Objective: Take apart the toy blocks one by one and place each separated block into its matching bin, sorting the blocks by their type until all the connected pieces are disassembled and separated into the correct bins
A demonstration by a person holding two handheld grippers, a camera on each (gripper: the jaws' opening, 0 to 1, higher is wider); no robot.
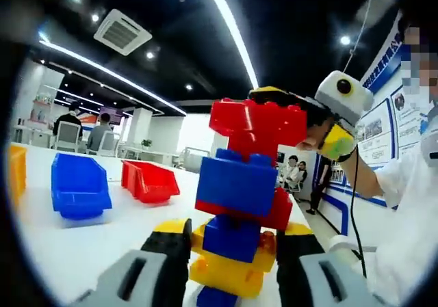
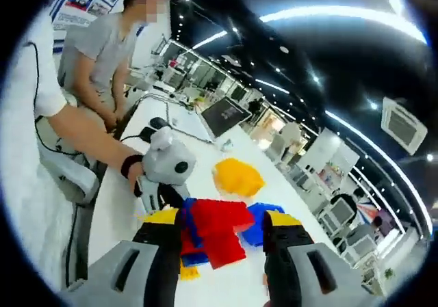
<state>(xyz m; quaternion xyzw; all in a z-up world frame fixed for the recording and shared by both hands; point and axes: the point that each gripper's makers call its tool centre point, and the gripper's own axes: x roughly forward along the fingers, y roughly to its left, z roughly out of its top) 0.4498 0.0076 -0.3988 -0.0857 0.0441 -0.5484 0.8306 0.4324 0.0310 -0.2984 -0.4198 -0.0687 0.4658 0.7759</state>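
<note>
Clamped low in the left gripper [image 1: 233, 252], the block stack [image 1: 243, 204] looks light and rigid; its red top block [image 2: 215, 232] is gripped by the right gripper [image 2: 222, 242], best pried by its sides.

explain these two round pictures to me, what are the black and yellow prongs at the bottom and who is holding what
There is no robot here. A person holds a two-jaw hand tool in each hand, and a fisheye camera rides on each tool, so each round picture looks forward along that tool's own jaws.

In the left gripper view, the left gripper has its black, yellow-tipped jaws around the lower part of a stack of toy blocks in red, blue and yellow. The right gripper comes in from the right and grips the red block on top.

In the right gripper view you see the same stack between the right gripper's jaws, with the left gripper beyond it.

On the white table stand a blue bin, a red bin and a yellow bin.
</note>
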